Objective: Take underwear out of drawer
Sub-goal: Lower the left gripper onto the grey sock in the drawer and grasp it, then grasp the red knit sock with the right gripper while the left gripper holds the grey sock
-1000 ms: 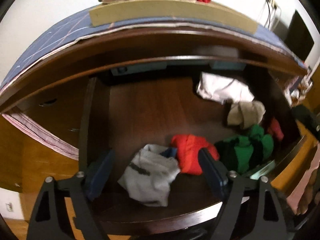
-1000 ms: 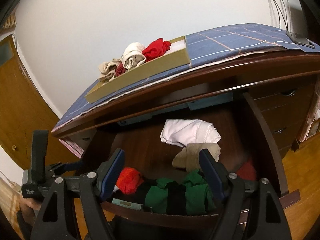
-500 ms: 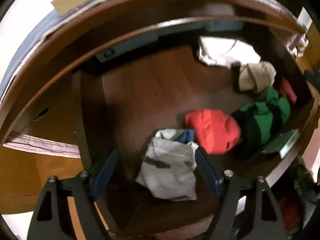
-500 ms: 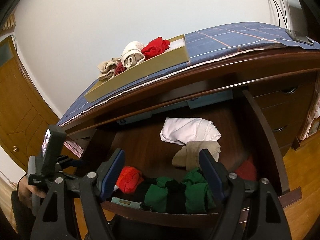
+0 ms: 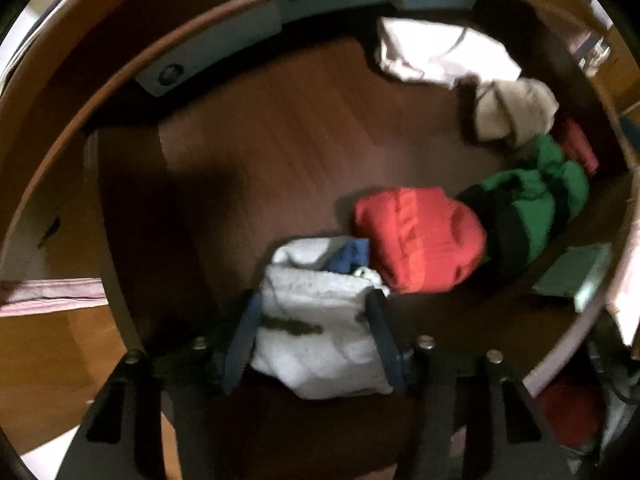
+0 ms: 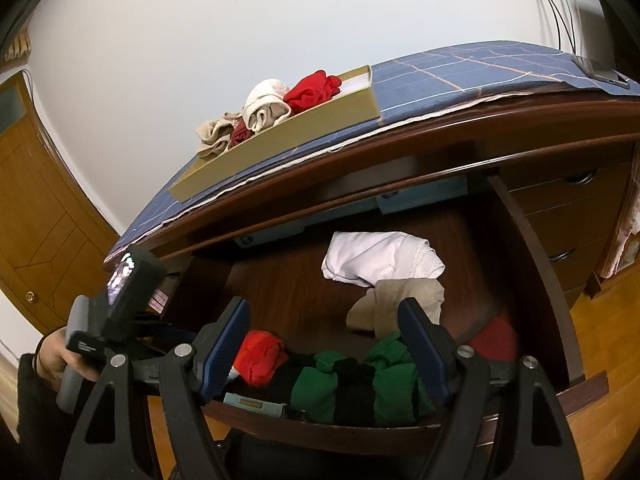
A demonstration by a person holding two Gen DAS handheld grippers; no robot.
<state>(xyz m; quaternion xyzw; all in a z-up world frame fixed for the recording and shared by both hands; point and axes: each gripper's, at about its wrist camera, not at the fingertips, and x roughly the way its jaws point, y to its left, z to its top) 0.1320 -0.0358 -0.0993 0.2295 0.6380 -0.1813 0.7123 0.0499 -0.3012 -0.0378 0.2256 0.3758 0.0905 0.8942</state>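
L tool [image 5: 314,320] closing round grey underwear [image 5: 316,332] in drawer [image 5: 280,152].

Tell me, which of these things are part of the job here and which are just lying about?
Part of the job: grey bundle, left gripper closing round it, drawer, red bundle, green bundle.
Lying about: checked cloth, teal box, door.

The drawer [image 5: 280,152] is standing open, its left and middle floor lying bare. Garments are crowding the right side: a white piece [image 5: 440,54] at the back, a beige one [image 5: 516,110] before it, then green-and-black [image 5: 532,208] and red [image 5: 420,240] bundles along the front. The dresser top [image 6: 500,120] is overhanging the rear. A small box [image 5: 576,274] is occupying the front-right corner.
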